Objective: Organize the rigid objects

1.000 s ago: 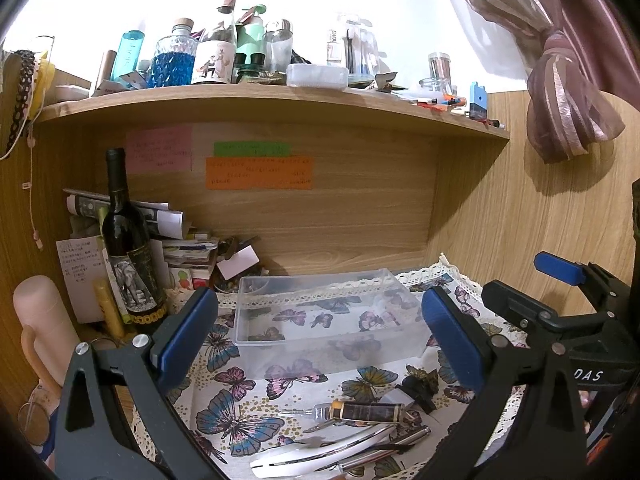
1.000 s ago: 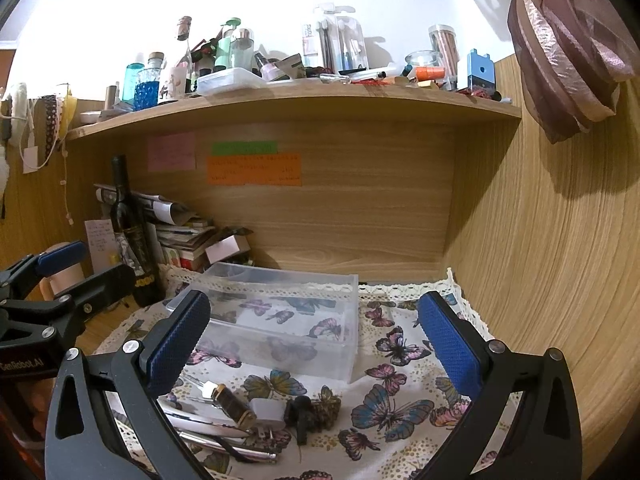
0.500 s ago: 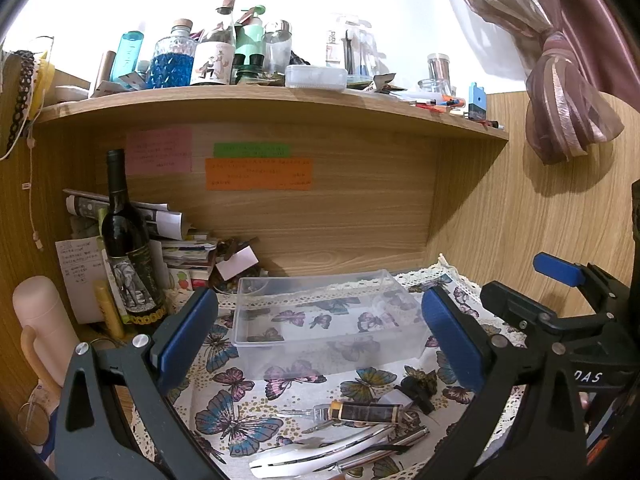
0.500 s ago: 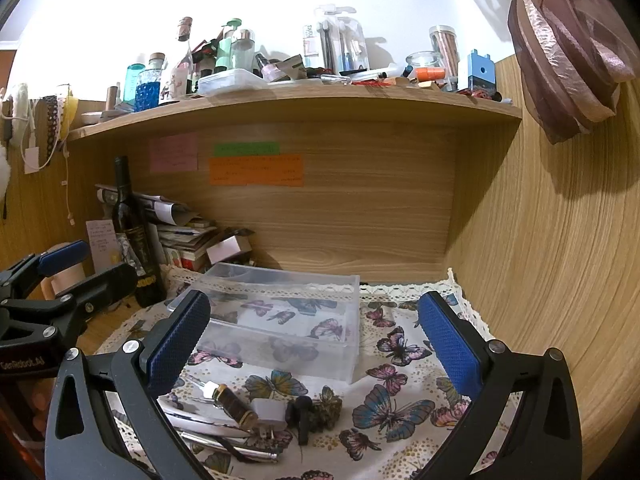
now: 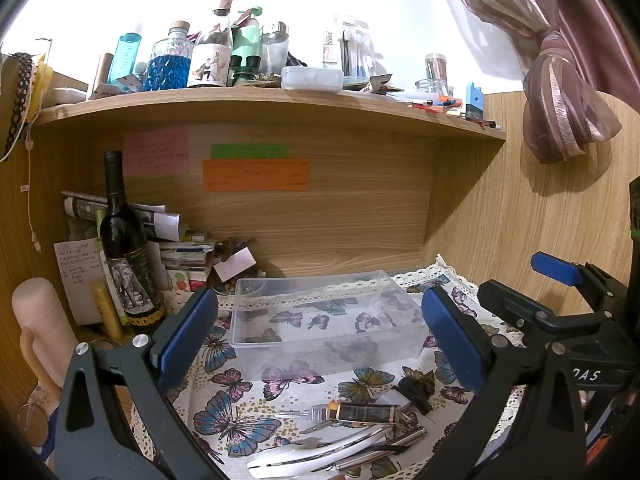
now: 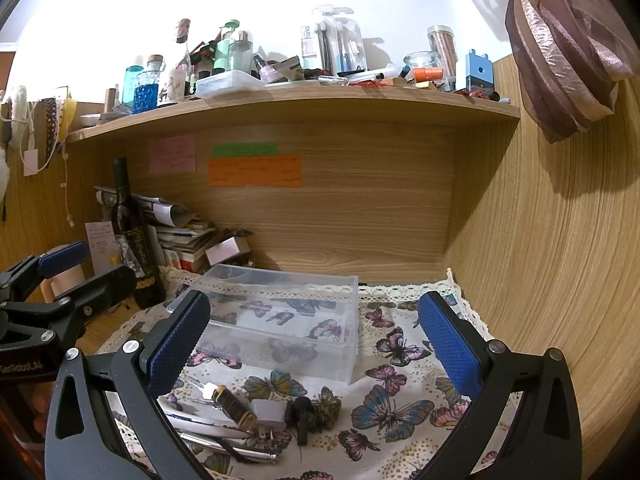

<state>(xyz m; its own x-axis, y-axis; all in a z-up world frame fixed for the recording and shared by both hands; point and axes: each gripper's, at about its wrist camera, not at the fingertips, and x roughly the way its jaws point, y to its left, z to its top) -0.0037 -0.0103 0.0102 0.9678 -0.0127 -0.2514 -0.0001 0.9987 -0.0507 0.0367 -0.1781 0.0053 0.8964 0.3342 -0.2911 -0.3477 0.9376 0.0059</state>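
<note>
the left gripper (image 5: 318, 334) has its jaws spread wide with nothing between the blue pads; the right gripper (image 6: 316, 330) is likewise wide apart and empty. both hang above a butterfly-print cloth (image 6: 394, 408). just ahead of the fingers, framed between them in both views, sits a clear plastic box (image 5: 324, 320), empty. nearer, below the left gripper's fingers, a small pile lies on the cloth: a dark vial with a gold band (image 5: 360, 413), a black clip (image 5: 412, 387), a white curved tool (image 5: 312, 450) and a metal pen (image 5: 380, 454). farther left of the box a wine bottle (image 5: 124, 240) stands upright.
</note>
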